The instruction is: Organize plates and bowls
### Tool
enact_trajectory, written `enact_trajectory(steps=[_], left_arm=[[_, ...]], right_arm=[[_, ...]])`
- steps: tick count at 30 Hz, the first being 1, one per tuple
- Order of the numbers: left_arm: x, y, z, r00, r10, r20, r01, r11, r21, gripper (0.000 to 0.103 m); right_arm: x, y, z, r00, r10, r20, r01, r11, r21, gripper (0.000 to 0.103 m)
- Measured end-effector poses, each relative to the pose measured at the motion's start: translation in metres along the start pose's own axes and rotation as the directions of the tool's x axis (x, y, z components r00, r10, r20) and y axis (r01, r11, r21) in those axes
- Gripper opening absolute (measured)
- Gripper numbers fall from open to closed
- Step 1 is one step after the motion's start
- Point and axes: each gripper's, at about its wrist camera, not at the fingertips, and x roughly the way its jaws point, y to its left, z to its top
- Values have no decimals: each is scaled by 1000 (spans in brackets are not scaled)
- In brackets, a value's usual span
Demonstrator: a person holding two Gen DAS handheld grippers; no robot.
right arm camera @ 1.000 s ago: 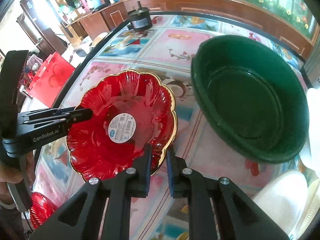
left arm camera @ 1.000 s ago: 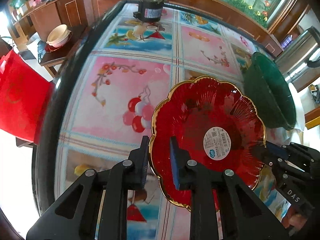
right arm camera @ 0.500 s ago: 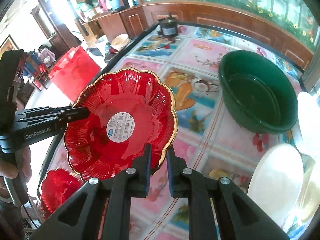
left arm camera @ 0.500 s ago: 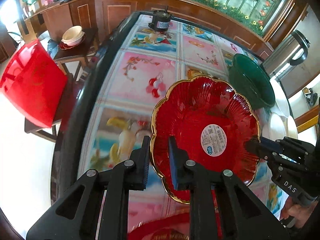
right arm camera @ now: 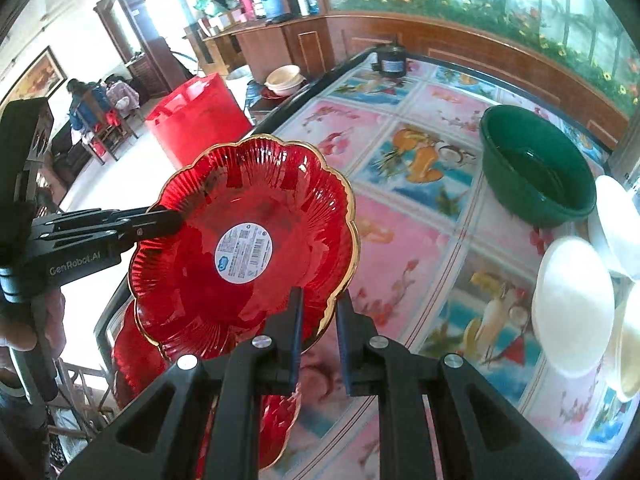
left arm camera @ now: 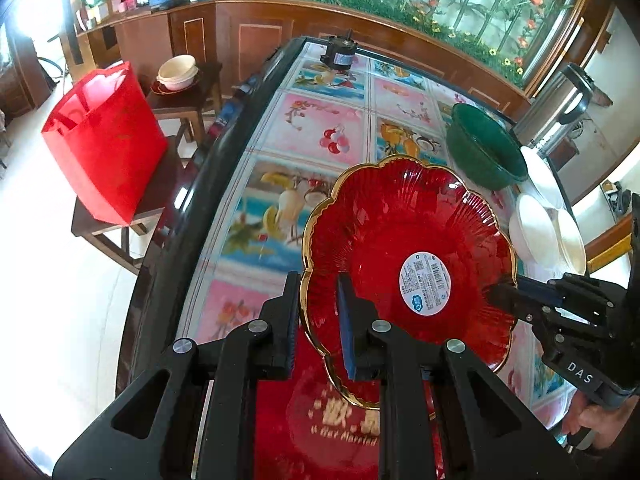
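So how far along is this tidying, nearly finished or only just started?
Midway, I'd guess. Done: another red plate already lies at the table's near edge. In hand: both grippers, left and right, clamp the gold-rimmed red plate, held above it. Left: the green bowl and white dishes sit apart, unsorted.

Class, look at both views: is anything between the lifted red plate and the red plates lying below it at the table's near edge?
Nothing visible. The red plate, clamped by both grippers, hangs over the lower red plates with only air between.
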Motion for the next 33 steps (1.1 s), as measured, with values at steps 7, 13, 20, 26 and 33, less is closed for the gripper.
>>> enact_trajectory(steps=[7,13,20,26,33], left_arm=[[-22,-1,-40,1000,-16,21,16,1000,4,17],[-32,2,-71,999,-24,27,24,1000,-3,17],[-34,4,-92,999,-38,21,38,999,-13,17],[-34,4,-101,999,-41,15,41,999,-15,17],[-28,3,-104,1000,-28,2,28,1000,-11,17]], right_arm=[[-16,19,-34,1000,11,12,-11,1000,-18,16],[-19,32,-59,1000,21,10,-21,999,-25,16],[-23,41,-79,1000,22,4,-21,999,-33,17],[-25,46,-88,1000,17,2,-17,999,-42,20],[-17,46,-92,1000,13,-17,-14,999,-42,20]])
